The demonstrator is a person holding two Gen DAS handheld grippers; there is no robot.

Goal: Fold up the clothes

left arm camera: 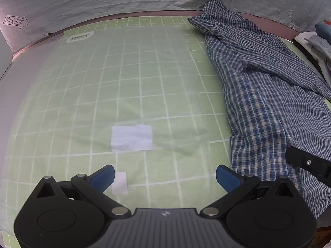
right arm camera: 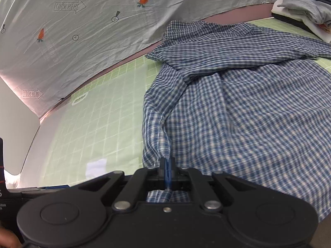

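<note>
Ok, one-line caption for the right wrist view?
Right gripper shut on the near edge of a blue checked shirt lying rumpled on a green grid mat.

Left gripper (left arm camera: pixel 165 177) tilted down, blue pads (left arm camera: pixel 104 176) spread wide, nothing between them. Right gripper (right arm camera: pixel 166 171) angled down, jaws pinched together on checked shirt (right arm camera: pixel 238 107) edge, fabric bunched behind fingers. My right gripper's black tip also shows at lower right of left view, resting against shirt.

Both wrist views look steeply down, close — sharing perhaps the checked shirt (left arm camera: pixel 269 103).
</note>
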